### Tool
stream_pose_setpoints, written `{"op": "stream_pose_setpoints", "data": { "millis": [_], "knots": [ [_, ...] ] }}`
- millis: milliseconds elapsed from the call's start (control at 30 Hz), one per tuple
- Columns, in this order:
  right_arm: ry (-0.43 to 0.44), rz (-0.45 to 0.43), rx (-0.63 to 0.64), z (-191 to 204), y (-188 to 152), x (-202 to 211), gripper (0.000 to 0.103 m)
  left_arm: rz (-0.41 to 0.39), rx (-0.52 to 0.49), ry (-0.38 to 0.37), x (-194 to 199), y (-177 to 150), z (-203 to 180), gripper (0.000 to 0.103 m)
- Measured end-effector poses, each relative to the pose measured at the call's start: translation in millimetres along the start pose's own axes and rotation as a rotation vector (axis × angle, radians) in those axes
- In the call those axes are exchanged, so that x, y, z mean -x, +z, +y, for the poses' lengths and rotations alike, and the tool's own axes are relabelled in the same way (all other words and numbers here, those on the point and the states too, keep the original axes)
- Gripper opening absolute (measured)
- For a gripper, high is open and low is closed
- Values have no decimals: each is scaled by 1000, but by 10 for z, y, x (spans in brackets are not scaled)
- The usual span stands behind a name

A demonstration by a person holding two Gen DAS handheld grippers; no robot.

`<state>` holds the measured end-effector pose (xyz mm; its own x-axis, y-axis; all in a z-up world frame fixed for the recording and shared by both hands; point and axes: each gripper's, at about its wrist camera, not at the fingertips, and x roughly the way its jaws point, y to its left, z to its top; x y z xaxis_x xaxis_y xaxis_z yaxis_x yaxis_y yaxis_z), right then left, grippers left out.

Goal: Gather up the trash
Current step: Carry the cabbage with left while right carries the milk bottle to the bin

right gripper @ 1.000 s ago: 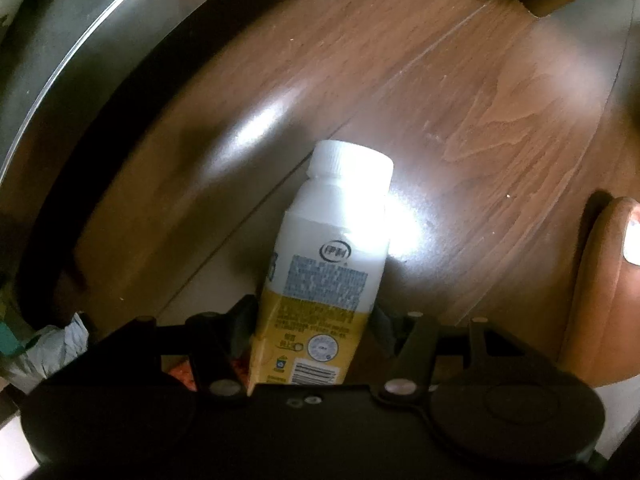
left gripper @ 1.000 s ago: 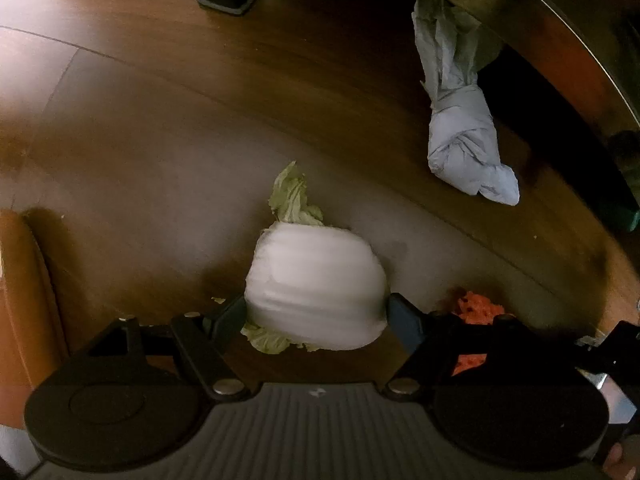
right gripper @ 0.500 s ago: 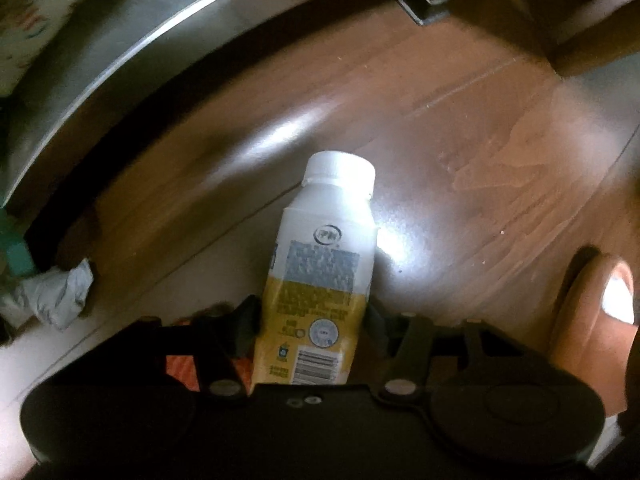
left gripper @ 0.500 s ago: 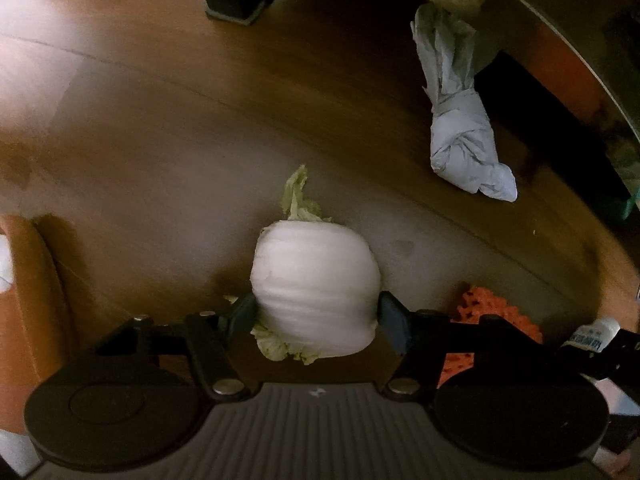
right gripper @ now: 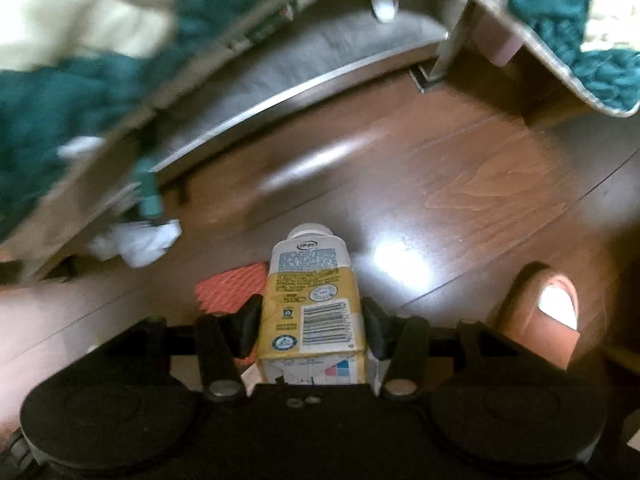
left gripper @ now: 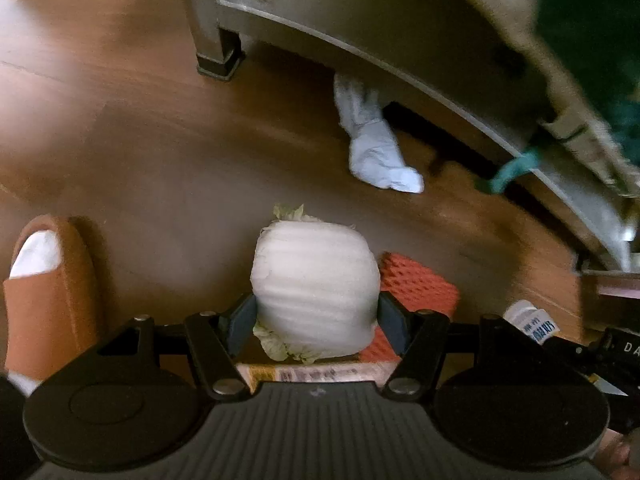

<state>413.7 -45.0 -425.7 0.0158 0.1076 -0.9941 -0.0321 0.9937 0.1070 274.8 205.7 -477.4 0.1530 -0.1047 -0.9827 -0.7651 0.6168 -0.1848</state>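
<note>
My left gripper [left gripper: 316, 312] is shut on a white cabbage chunk [left gripper: 316, 276] with pale green leaf scraps, held above the wooden floor. Pointing down over the floor, my right gripper [right gripper: 311, 320] has its pads against the sides of a yellow-and-white drink carton [right gripper: 308, 280] with a white cap, and its jaws are closing on it. A crumpled white tissue [left gripper: 376, 156] lies by the furniture edge, also seen as the tissue [right gripper: 140, 240] in the right wrist view. An orange mesh net [left gripper: 416, 288] lies on the floor below, and a flat printed packet [left gripper: 312, 372] shows under the left gripper.
A low piece of furniture with a metal rail [left gripper: 400, 68] and a leg [left gripper: 216, 52] borders the floor, draped with a teal knit blanket [right gripper: 60, 92]. A person's foot in an orange slipper [left gripper: 48, 280] stands at the left, another slipper [right gripper: 548, 312] at the right.
Both grippers have risen from the floor with the cabbage and the carton in them. The floor looks farther away, and the furniture and blanket have come into view.
</note>
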Motion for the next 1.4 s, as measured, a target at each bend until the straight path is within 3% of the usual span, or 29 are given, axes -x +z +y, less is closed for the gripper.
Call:
{"op": "stream_pose_setpoints", "data": {
  "millis": [167, 367, 767, 1167, 1400],
  "knots": [
    [71, -37, 33, 1, -181, 716, 50, -30, -35, -58, 502, -146, -106, 65],
    [137, -145, 107, -96, -493, 1579, 50, -95, -114, -148, 1297, -303, -311, 65],
    [220, -450, 166, -507, -1125, 3410, 50, -290, -263, -333, 2905, -866, -780, 65],
    [224, -778, 207, -1153, -1583, 4964, 50, -550, -497, -512, 4423, -1506, -1521, 65],
    [128, -964, 176, -1590, -1725, 5675, 50, -675, -663, -609, 5184, -1904, -2128, 65]
  ]
}}
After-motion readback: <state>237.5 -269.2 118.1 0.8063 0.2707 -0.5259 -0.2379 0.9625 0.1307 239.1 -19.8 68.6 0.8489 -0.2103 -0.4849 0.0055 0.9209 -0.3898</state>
